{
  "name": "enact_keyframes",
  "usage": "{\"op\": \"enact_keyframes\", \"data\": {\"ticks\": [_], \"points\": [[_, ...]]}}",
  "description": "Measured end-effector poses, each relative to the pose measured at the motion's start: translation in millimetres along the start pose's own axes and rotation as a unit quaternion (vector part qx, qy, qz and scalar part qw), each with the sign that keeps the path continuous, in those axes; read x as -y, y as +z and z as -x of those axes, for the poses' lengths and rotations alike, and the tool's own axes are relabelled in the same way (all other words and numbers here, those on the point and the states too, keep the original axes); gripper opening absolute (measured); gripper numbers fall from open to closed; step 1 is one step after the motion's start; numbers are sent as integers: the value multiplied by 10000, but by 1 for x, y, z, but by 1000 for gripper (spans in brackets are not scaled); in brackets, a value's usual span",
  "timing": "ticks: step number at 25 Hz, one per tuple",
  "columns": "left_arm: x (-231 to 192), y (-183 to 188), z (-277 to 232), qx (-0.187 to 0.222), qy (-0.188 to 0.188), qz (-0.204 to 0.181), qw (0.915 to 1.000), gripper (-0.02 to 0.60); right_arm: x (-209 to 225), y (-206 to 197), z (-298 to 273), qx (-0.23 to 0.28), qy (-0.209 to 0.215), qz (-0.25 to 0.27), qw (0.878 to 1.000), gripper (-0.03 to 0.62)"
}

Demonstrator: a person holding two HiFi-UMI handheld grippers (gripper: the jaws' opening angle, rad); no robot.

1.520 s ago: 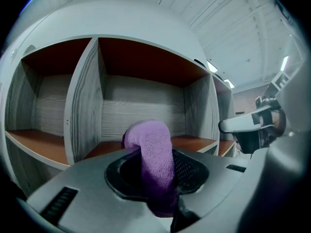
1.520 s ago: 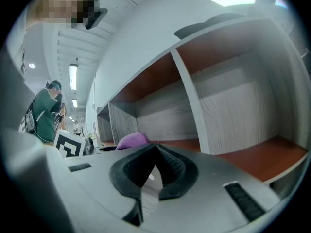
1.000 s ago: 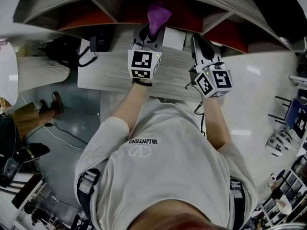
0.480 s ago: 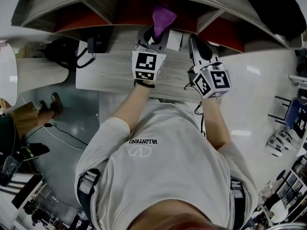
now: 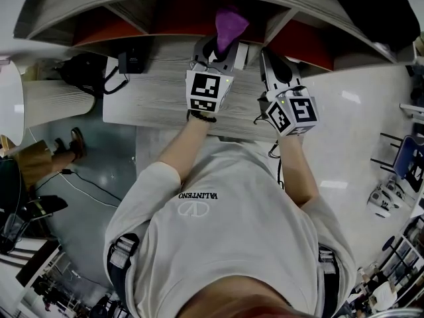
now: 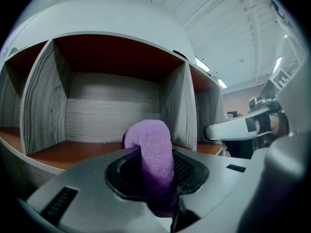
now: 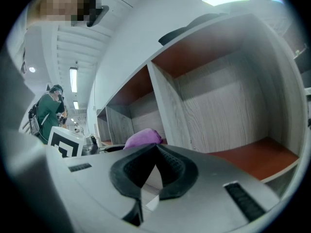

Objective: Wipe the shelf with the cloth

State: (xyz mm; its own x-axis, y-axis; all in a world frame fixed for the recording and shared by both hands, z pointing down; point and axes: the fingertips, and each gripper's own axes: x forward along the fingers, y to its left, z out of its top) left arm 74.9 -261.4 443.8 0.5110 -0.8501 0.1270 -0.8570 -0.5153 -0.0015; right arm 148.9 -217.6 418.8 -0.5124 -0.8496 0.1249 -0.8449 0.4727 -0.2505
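Your left gripper [image 5: 217,45] is clamped on the purple cloth [image 6: 154,149] at the mouth of the shelf's [image 6: 92,108] middle compartment, your right gripper [image 7: 146,178] is closed on nothing, and most wiping apparently remains.

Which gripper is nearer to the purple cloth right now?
Left. The left gripper is clamped on the purple cloth, holding it up at the shelf. The right gripper sits off to the cloth's right, apart from it, with nothing in it.

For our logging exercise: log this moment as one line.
left gripper: shut on purple cloth | cloth: facing shelf, middle compartment | right gripper: shut, empty
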Motion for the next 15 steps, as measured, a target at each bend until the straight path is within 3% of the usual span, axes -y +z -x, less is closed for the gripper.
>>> {"op": "enact_keyframes", "data": {"ticks": [15], "points": [[29, 1, -13, -38, -25, -34, 10000, 97, 19, 2, 14, 43, 91, -34, 9999, -2]]}}
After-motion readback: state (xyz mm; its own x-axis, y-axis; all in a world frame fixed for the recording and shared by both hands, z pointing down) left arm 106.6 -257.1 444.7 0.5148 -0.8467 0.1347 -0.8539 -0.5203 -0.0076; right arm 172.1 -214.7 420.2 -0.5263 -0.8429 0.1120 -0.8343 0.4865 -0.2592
